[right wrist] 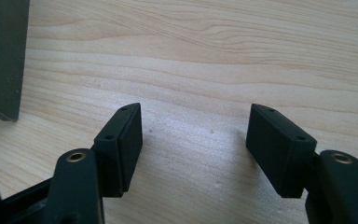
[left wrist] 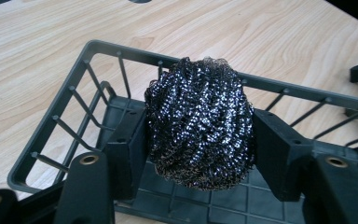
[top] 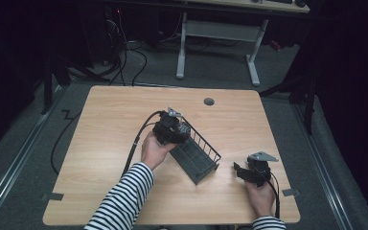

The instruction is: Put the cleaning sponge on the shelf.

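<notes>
A dark steel-wool scouring ball (left wrist: pixel 199 122) sits between the jaws of my left gripper (left wrist: pixel 198 149), which is shut on it just above the floor of a dark grey wire-sided basket (left wrist: pixel 81 58). From above, the left gripper (top: pixel 172 128) hovers over the basket's far end, and the basket (top: pixel 196 153) lies diagonally at mid-table. My right gripper (top: pixel 242 171) rests low near the table's front right, open, with bare wood between its pads (right wrist: pixel 121 142). A corner of the basket (right wrist: pixel 2 56) shows at the left of the right gripper view.
The wooden table (top: pixel 115 115) has a round grey cable cap (top: pixel 209 101) near its far edge. Cables trail off the left side to the floor. A white-legged desk (top: pixel 220 43) stands behind the table.
</notes>
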`<control>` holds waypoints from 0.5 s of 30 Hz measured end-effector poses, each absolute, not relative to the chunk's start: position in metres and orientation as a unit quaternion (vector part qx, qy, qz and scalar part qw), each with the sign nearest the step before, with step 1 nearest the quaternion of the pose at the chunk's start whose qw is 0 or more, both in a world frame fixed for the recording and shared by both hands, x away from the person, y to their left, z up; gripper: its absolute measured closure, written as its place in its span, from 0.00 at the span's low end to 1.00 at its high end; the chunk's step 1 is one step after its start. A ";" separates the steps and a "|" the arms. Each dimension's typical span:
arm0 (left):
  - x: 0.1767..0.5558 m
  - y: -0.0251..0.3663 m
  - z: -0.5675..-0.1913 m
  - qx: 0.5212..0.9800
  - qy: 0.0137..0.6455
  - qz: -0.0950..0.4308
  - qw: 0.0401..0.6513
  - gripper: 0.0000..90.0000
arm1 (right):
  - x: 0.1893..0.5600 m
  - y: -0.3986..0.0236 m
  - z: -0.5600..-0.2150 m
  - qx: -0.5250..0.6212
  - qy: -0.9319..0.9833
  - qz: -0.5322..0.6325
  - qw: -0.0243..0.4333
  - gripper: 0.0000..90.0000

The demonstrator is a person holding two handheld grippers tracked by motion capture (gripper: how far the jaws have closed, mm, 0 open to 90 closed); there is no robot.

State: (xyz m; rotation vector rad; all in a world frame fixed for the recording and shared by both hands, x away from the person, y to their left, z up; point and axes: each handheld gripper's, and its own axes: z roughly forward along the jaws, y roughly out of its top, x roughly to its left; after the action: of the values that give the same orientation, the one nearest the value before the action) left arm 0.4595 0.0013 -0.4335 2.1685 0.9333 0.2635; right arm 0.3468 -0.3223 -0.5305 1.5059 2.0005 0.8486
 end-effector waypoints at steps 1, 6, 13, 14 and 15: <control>0.460 0.001 -0.435 0.846 0.367 0.102 0.373 0.44 | 0.347 -0.322 -0.531 0.552 0.733 0.311 0.246 0.40; 0.462 -0.001 -0.439 0.846 0.373 0.102 0.367 0.38 | 0.347 -0.322 -0.531 0.553 0.732 0.312 0.246 0.40; 0.462 0.001 -0.434 0.838 0.376 0.103 0.381 0.29 | 0.347 -0.323 -0.531 0.552 0.733 0.313 0.246 0.41; 0.462 0.003 -0.433 0.837 0.376 0.103 0.383 0.28 | 0.347 -0.323 -0.530 0.552 0.733 0.313 0.246 0.40; 0.461 0.004 -0.432 0.837 0.376 0.103 0.385 0.28 | 0.347 -0.323 -0.531 0.552 0.733 0.313 0.246 0.40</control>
State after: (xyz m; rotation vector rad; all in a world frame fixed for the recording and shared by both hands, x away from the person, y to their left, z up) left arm 0.4611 0.0040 -0.4316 2.1321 0.9582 0.2615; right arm 0.3473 -0.3231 -0.5305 1.5072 1.9987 0.8529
